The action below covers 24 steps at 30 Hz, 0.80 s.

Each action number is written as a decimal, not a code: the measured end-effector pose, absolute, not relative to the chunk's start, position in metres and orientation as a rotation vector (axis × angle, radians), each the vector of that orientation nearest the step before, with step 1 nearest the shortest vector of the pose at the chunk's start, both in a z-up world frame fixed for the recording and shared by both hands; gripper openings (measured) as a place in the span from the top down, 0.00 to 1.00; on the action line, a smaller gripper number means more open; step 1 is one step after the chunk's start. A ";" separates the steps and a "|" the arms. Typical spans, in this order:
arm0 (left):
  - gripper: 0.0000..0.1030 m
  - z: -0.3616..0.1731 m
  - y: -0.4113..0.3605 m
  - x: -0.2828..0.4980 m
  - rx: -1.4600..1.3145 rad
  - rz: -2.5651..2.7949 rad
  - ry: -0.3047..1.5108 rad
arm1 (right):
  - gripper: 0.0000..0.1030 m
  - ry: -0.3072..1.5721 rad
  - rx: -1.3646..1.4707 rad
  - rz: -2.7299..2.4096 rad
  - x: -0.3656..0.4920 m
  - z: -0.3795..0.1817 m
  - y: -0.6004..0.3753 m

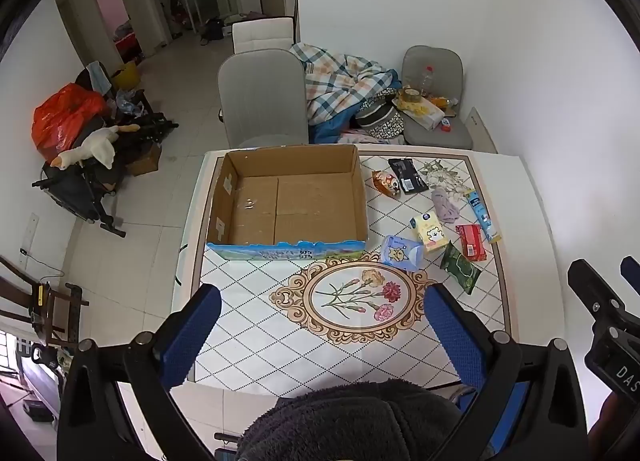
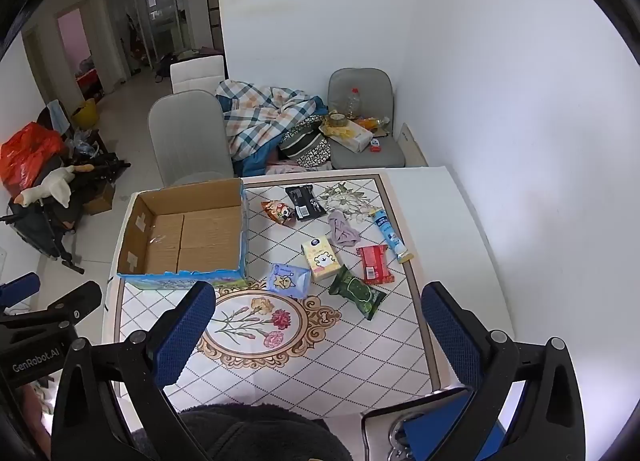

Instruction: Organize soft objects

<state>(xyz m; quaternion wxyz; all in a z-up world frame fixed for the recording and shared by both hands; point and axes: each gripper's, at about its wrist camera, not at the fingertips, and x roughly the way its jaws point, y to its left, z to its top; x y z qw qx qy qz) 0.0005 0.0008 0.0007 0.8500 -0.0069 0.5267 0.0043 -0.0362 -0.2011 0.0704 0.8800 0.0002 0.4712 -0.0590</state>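
An empty cardboard box (image 1: 288,201) stands at the table's far left; it also shows in the right wrist view (image 2: 188,233). Right of it lie several soft packs: a blue tissue pack (image 2: 289,280), a yellow tissue pack (image 2: 322,259), a green wipes pack (image 2: 357,292), a red pack (image 2: 374,264), a mauve cloth (image 2: 343,233), a blue tube (image 2: 390,236), a black pouch (image 2: 305,203) and an orange snack bag (image 2: 280,212). My left gripper (image 1: 322,325) is open and empty above the near table edge. My right gripper (image 2: 318,327) is open and empty, near side of the packs.
The table (image 1: 260,321) has a tiled floral cloth. Grey chairs (image 1: 262,97) stand behind it, one (image 1: 434,101) piled with clutter, and a plaid blanket (image 1: 344,81) between them. A white wall runs along the right. A dark fleece sleeve (image 1: 352,421) fills the bottom.
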 end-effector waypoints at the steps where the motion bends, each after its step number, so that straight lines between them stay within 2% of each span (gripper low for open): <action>1: 0.00 0.001 0.001 0.001 -0.015 0.009 1.108 | 0.00 0.980 0.000 -0.123 -0.036 0.071 -0.201; 24: 0.00 0.013 0.002 -0.012 0.006 0.023 1.057 | 0.00 0.949 -0.015 -0.112 -0.044 0.078 -0.197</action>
